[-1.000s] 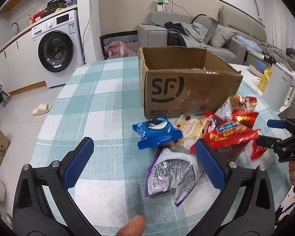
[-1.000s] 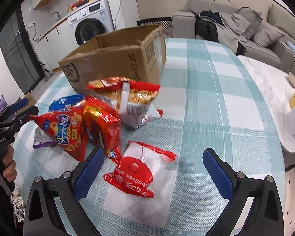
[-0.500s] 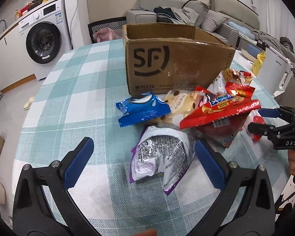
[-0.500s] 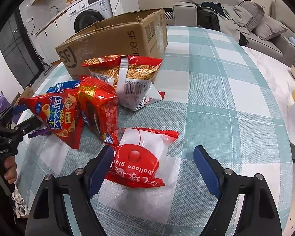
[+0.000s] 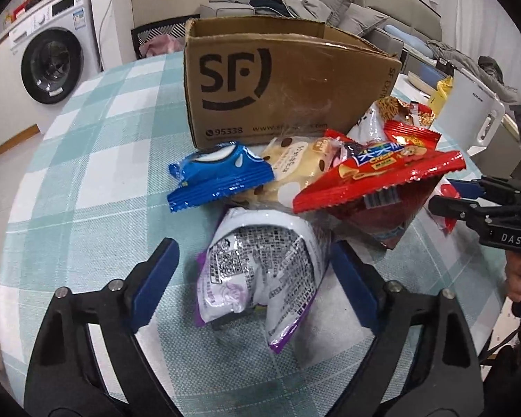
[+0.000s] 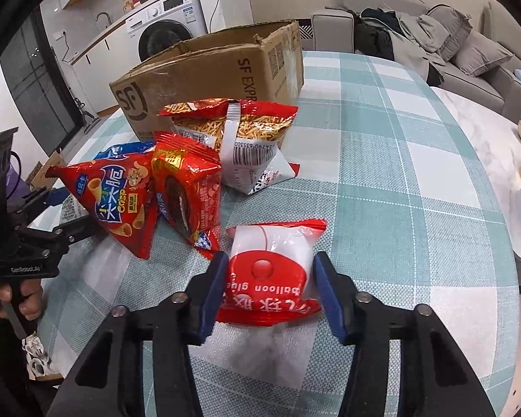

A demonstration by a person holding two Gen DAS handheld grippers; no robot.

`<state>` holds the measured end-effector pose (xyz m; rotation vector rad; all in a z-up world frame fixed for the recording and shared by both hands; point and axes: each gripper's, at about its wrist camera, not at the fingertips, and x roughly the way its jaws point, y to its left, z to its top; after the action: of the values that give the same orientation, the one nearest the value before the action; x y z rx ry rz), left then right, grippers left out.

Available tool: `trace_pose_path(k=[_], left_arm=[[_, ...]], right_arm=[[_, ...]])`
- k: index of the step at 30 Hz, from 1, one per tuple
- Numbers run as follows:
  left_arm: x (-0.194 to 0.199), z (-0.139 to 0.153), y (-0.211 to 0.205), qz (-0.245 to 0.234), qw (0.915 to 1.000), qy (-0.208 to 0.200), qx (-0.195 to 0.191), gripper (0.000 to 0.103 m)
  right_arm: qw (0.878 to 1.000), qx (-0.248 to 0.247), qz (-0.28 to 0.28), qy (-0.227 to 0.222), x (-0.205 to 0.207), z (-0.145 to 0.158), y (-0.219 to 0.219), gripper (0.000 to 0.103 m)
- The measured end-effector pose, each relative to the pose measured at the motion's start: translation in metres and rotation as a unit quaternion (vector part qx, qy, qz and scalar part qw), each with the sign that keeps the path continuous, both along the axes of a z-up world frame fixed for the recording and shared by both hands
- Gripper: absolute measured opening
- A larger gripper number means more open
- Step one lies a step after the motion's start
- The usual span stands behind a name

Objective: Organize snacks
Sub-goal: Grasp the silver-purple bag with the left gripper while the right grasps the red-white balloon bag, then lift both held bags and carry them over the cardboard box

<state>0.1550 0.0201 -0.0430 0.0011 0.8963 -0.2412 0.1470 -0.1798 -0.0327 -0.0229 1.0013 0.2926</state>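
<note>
Snack packets heaped on a checked tablecloth [image 6: 416, 160] in front of an open cardboard box [image 5: 281, 83], the landmark for all positions. Left gripper [image 5: 257, 278]: jaws spread wide on either side of a purple-and-silver packet [image 5: 260, 264], which lies on the cloth on the side of the heap farthest from the box; its right pad looks to touch the packet, its left pad stands apart. Right gripper [image 6: 267, 288]: blue pads pressed against both sides of a red-and-white packet [image 6: 271, 271] marked "balloon glue", which lies on the cloth well apart from the box. Nearer the box: a blue biscuit packet [image 5: 218, 173] and a cream packet [image 5: 295, 170] just before its printed face, a red crisp packet [image 6: 121, 194] and a red cake packet [image 6: 191, 187] leaning together, and a noodle-snack bag [image 6: 239, 139] touching or just beside the box wall.
</note>
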Motion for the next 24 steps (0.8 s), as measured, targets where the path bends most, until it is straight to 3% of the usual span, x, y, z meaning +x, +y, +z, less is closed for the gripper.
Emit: trace_pose_path(k=[8, 24], left_arm=[[0.003, -0.003, 0.011, -0.005, 0.9990, 0.015, -0.042, 0.053], [-0.029, 0.011, 0.034, 0.028, 0.9987, -0.021, -0.036, 0.051]], right_arm=[[1.000, 0.013, 0.005, -0.007, -0.004, 0.001, -0.003, 0.045], [0.999, 0.023, 0.002, -0.032, -0.011, 0.015, -0.007, 0.044]])
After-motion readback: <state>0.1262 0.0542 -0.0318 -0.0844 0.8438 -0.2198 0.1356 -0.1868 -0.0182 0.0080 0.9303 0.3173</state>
